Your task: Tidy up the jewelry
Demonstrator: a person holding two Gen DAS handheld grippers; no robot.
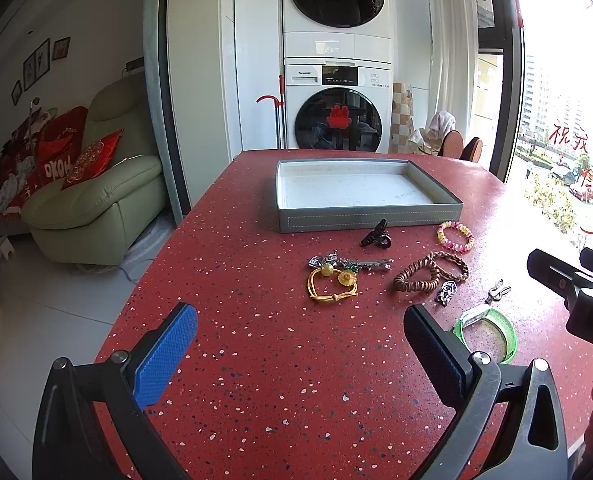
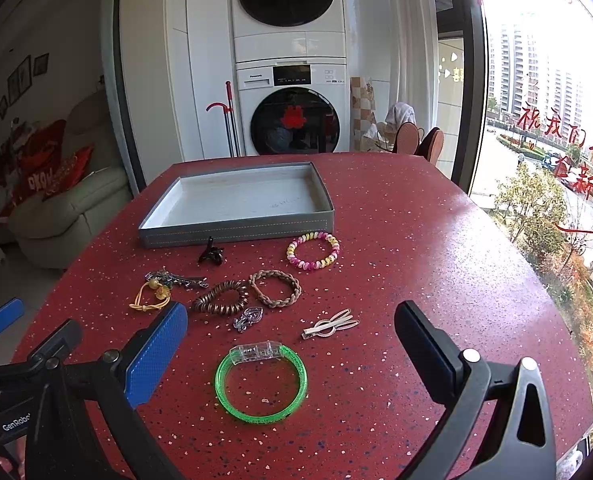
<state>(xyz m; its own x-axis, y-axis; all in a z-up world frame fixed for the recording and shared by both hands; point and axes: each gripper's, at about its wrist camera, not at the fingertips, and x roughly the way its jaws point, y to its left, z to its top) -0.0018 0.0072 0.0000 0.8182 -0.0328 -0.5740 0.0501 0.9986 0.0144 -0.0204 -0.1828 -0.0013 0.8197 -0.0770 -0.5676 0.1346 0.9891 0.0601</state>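
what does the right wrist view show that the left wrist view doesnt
Only the right wrist view shows the whole green bangle with its clear clasp, framed between the open right gripper, and the braided ring apart from the brown coil. Only the left wrist view shows the open left gripper over bare tabletop, with its right finger covering part of the bangle. Both show the grey tray holding no jewelry, the pink-yellow bead bracelet, the black claw clip and the red speckled table.

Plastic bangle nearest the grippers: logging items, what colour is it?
Translucent green bangle with a clear clasp; right wrist view.
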